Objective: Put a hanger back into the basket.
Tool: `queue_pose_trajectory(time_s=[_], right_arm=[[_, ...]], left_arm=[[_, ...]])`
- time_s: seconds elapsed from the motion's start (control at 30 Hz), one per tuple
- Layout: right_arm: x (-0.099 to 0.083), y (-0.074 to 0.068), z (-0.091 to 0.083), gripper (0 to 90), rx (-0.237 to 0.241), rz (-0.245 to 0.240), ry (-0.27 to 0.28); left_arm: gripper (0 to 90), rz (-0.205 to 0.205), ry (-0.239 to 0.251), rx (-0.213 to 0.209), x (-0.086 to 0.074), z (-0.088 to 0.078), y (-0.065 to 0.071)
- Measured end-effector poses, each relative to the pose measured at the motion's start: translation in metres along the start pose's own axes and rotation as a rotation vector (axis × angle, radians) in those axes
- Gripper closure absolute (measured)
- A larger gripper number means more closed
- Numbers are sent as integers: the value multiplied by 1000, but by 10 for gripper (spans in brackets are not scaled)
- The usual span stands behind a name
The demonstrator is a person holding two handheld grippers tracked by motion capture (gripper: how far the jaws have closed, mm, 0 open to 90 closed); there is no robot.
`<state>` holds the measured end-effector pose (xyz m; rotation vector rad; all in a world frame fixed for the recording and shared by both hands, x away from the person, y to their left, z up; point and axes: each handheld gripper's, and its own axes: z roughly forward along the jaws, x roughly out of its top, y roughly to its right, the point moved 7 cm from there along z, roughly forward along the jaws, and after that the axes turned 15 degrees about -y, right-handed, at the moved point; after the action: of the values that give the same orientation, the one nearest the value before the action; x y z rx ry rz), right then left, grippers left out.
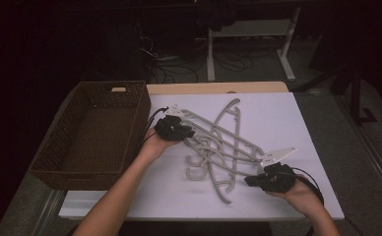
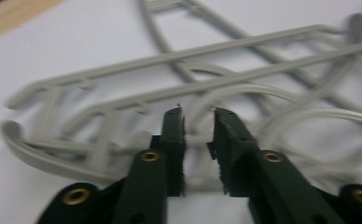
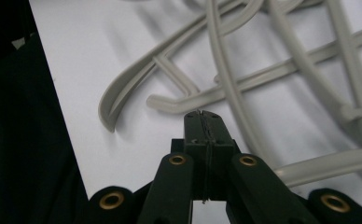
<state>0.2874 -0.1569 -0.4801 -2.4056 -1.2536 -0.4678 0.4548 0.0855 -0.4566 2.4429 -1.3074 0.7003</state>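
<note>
The left hand-held gripper has its jaws a little apart, with a thin grey bar of the hanger pile between them. The pile lies on the white bench, stretching toward the right hand-held gripper, which is clenched on nothing.

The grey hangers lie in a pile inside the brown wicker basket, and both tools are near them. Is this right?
Not quite. The grey hangers lie in a pile on the white table, to the right of the brown wicker basket, as the high view shows. The left tool and right tool are indeed near them.
</note>
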Motion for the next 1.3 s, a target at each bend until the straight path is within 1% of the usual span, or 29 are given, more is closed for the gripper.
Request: queue_pose_trajectory(time_s=[0.07,0.1,0.13,0.17,0.2,0.27,0.4,0.43,0.47,0.5,0.53,0.63,0.67,0.7,0.77,0.8,0.83,0.87,0.97,1.0,1.1,1.17,1.3], right_arm=[[-1,-1,4,888,-6,-7,-26],[-1,-1,6,887,-9,-6,-33],[-1,-1,8,888,-8,-7,-39],[-1,-1,8,888,-8,-7,-39],[-1,0,10,889,-17,-4,-52],[-2,2,12,889,-26,-1,-64],[-3,6,14,889,-47,10,-80],[-3,8,14,890,-53,12,-80],[-3,9,14,890,-62,15,-83],[-3,9,14,890,-62,15,-83],[-3,12,14,890,-80,21,-90],[-3,19,15,890,-111,33,-97],[-3,22,14,890,-119,37,-98],[-3,24,14,890,-125,44,-98],[-2,31,13,890,-141,56,-98],[-2,35,13,890,-148,64,-98],[-1,39,12,890,-158,70,-99],[0,43,12,890,-163,82,-97],[3,55,11,890,-186,107,-95],[4,59,10,890,-193,115,-91],[8,68,8,890,-211,138,-83],[10,74,7,890,-216,151,-69],[13,85,7,890,-232,178,-57]], left_arm=[[804,2,-6,15,7,7,-6],[825,-2,-15,21,10,10,-9],[846,4,-33,28,12,14,-11],[860,4,-33,28,12,14,-11],[871,23,-69,46,14,23,-14],[893,35,-103,47,14,29,-15],[899,61,-170,82,8,38,-16],[899,66,-180,91,6,40,-17],[900,66,-180,91,6,40,-17],[900,60,-184,82,5,41,-17],[900,58,-192,80,4,42,-17],[900,54,-230,75,-1,43,-15],[900,54,-230,75,-1,43,-15],[900,49,-249,70,-6,43,-12],[900,36,-261,68,-12,42,-9],[900,36,-266,62,-15,40,-7],[900,23,-260,46,-17,38,-4],[900,17,-255,44,-18,35,-1],[900,27,-282,47,-21,26,5],[900,29,-292,42,-23,24,8],[900,23,-311,12,-29,20,16],[900,30,-308,-8,-34,18,22],[900,23,-302,-48,-44,14,28]])
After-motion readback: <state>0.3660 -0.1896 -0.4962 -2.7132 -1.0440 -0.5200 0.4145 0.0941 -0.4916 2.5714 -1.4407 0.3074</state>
